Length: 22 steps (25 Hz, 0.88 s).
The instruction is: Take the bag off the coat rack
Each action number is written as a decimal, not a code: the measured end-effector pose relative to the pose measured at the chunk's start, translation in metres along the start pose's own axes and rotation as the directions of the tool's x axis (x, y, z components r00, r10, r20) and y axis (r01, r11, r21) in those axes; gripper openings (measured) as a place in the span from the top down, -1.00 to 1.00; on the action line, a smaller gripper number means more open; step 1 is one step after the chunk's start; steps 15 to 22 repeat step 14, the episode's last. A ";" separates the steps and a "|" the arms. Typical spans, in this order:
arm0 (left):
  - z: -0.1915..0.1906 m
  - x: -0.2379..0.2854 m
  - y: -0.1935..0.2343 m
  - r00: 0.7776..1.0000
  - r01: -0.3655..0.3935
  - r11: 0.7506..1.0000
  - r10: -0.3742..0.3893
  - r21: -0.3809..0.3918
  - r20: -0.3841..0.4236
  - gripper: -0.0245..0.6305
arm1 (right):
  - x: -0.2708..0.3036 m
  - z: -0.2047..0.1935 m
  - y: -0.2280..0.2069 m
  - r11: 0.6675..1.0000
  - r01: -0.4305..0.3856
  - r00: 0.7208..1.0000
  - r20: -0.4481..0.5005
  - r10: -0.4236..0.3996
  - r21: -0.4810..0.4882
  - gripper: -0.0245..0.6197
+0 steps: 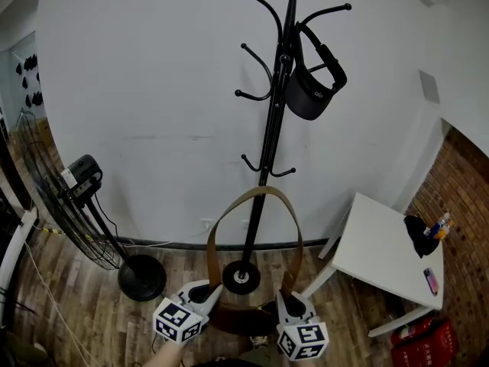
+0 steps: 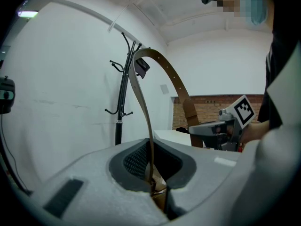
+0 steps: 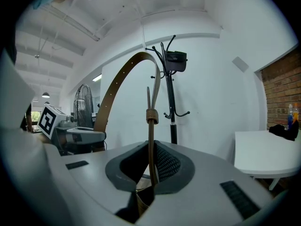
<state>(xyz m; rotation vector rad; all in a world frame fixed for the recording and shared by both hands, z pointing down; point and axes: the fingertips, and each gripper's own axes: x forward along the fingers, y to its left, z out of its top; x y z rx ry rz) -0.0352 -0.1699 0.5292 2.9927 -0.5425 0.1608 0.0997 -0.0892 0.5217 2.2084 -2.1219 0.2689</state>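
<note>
The left gripper [image 1: 205, 290] and the right gripper [image 1: 288, 300] each pinch the bag strap [image 1: 260, 192]; its loop stands upright, just before the coat rack [image 1: 271, 121].

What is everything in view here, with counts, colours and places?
coat rack: one, black, against the white wall
strapped item: one, black, hanging from an upper hook of the rack; what it is cannot be told
bag: one, brown, low in front of the rack, strap arching up
pedestal fan: one, black, left of the rack
table: one, white, right of the rack
bundle: one, black, on the table
phone: one, pinkish, on the table
basket: one, red, on the floor by the table
left tool: grey, shut on the bag's strap
right tool: grey, shut on the bag's strap
</note>
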 end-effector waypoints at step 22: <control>0.008 0.001 -0.002 1.000 0.002 1.000 -0.002 0.021 -0.002 0.88 | 0.000 0.008 -0.003 1.000 -0.003 1.000 0.007 0.003 -0.011 0.84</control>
